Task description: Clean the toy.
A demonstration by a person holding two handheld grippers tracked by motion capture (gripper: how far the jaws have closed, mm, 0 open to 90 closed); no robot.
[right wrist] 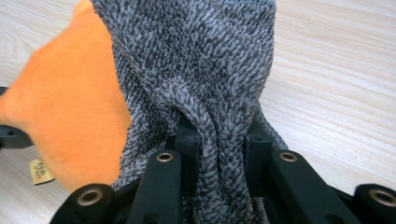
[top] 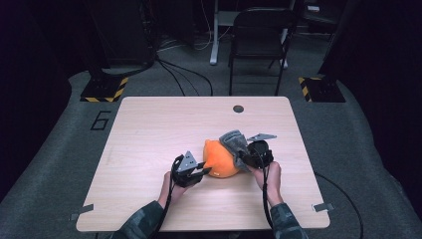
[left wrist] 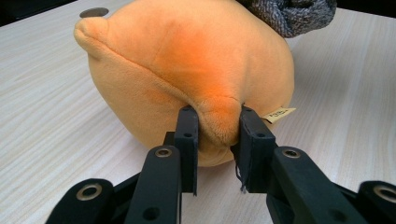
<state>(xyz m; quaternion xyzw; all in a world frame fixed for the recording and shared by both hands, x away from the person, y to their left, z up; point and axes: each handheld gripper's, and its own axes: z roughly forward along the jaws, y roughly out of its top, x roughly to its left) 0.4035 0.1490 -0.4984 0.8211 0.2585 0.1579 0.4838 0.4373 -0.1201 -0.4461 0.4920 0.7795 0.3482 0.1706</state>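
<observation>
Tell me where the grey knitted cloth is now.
In the high view, the grey knitted cloth drapes over the right side of the orange plush toy, pinched by the right gripper.

Light wood-grain table (top: 149, 149) is standing on grey carpeted floor (top: 54, 164), corners rounded, 1 round dark grommet hole (top: 238, 108) sitting near the far edge. Only 1 item is resting directly on the top: an orange plush toy (top: 219, 160), lying right of center toward the near side, small tag (left wrist: 278, 114) sticking out low on it. A grey knit cloth (top: 234, 142) is draping over the toy's right side, not clearly reaching the tabletop.
</observation>
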